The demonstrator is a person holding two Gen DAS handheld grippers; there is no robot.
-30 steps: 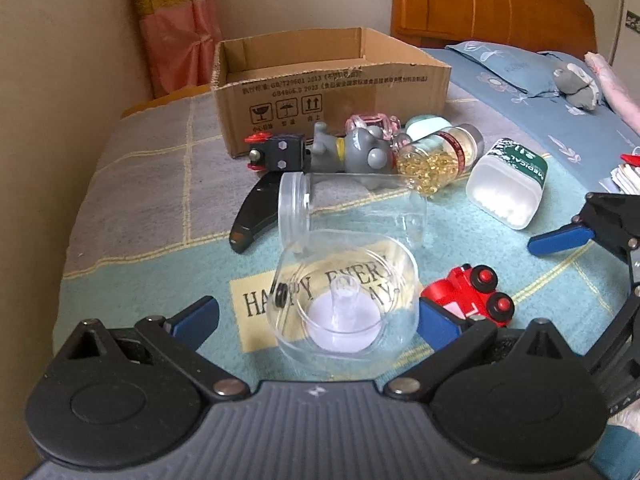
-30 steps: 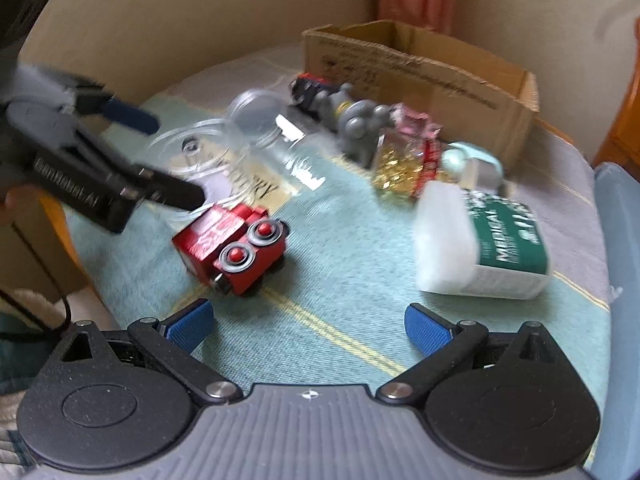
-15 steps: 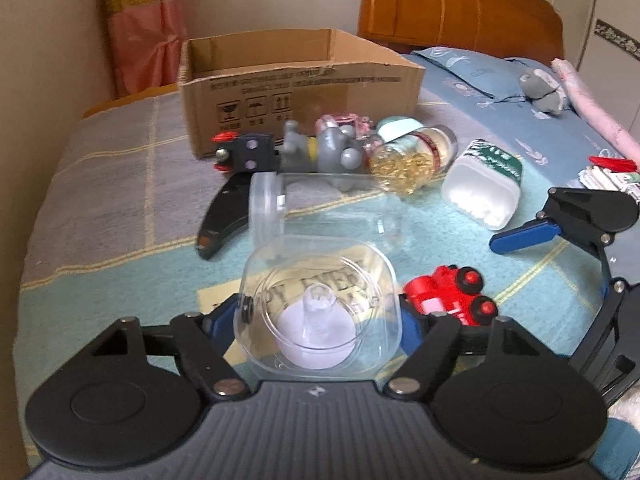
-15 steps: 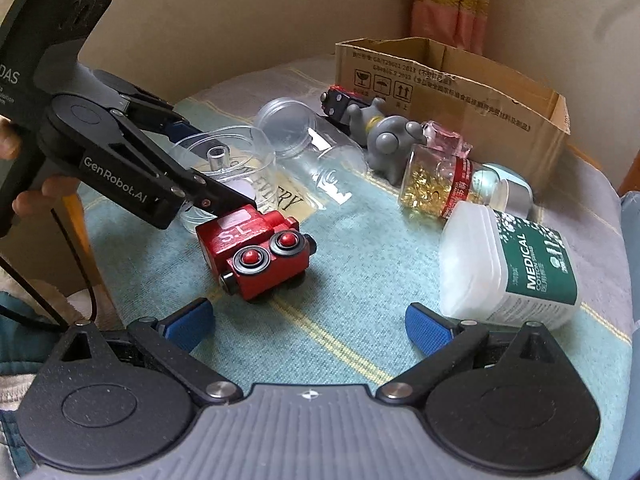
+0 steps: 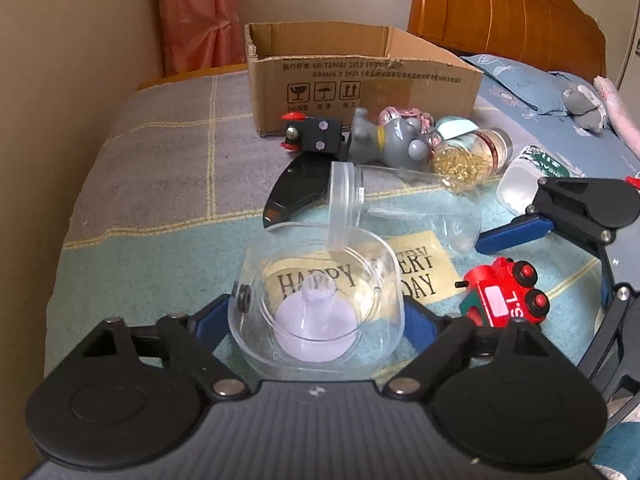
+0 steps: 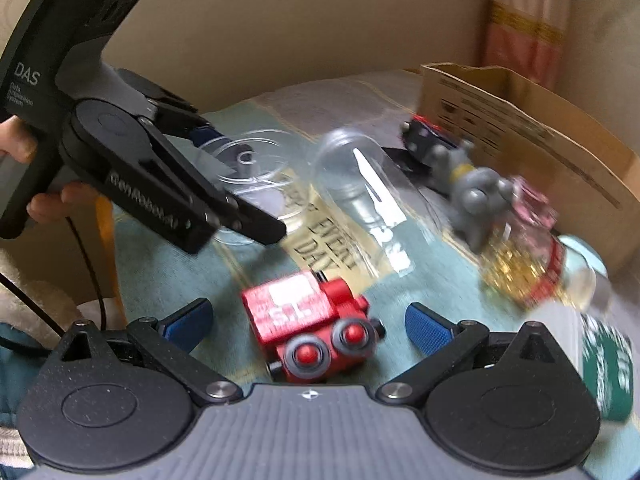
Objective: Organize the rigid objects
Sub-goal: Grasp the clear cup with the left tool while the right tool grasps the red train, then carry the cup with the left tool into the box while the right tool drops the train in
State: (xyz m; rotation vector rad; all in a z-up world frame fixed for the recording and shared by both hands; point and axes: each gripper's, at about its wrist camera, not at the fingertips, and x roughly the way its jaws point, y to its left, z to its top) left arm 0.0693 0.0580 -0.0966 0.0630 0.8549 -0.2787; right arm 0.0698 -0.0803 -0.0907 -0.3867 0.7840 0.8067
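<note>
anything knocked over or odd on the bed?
Several things lie on their sides: the clear jar with its mouth open, the capsule bottle and the grey toy figure. Nothing looks spilled. The cardboard box has a ragged top edge.

Glossy clear plastic container [image 5: 316,320], matt corrugated cardboard box [image 5: 360,80], woven cloth bedspread [image 5: 160,184], shiny painted red toy train [image 6: 308,332]

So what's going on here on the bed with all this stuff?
A person is sorting small items on a bed with a handheld gripper in each hand. The left gripper has a clear plastic container between its jaws, which are opening. The right gripper is open, its jaws on either side of a red toy train. The cardboard box behind the jars and toys shows nothing inside from here.
</note>
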